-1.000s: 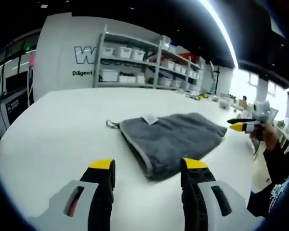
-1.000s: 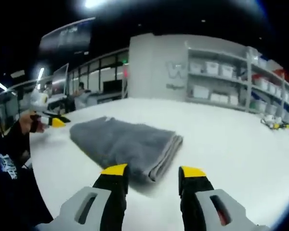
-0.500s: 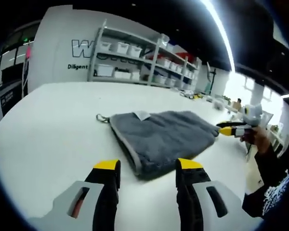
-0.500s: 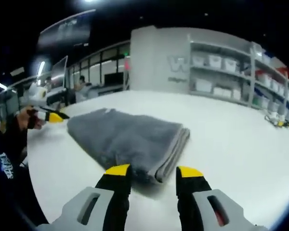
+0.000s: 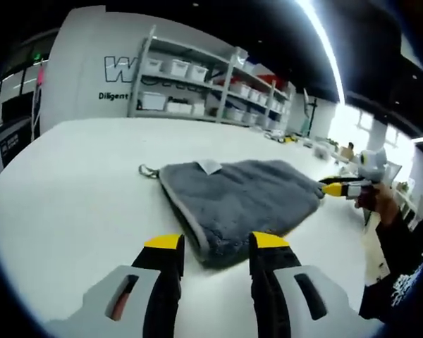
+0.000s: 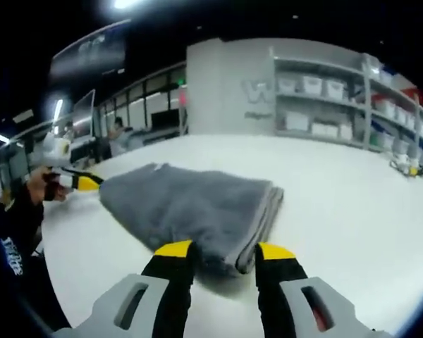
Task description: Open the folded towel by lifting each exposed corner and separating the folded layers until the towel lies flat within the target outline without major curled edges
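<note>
A folded grey towel [image 5: 243, 193] with pale edging lies on the white table [image 5: 70, 190]. A white label [image 5: 210, 166] and a small hanging loop [image 5: 148, 170] sit at its far left corner. My left gripper [image 5: 216, 243] is open, its yellow-tipped jaws straddling the towel's near corner. In the right gripper view the towel [image 6: 190, 201] shows its stacked folded edges. My right gripper [image 6: 223, 250] is open around that end's near corner. Each gripper also appears in the other's view, hand-held at the towel's far side: the right gripper [image 5: 336, 188] and the left gripper [image 6: 84, 183].
Shelving with white bins [image 5: 197, 77] stands beyond the table against a grey wall, also seen as shelving [image 6: 331, 105] in the right gripper view. Small items [image 5: 296, 139] lie at the table's far end. A person [image 6: 116, 134] sits in the background. The person's dark sleeve [image 5: 402, 260] is at right.
Both grippers have moved in toward the towel, so its corners now sit between their jaws. Both pairs of jaws have narrowed a little. The towel itself has not moved.
</note>
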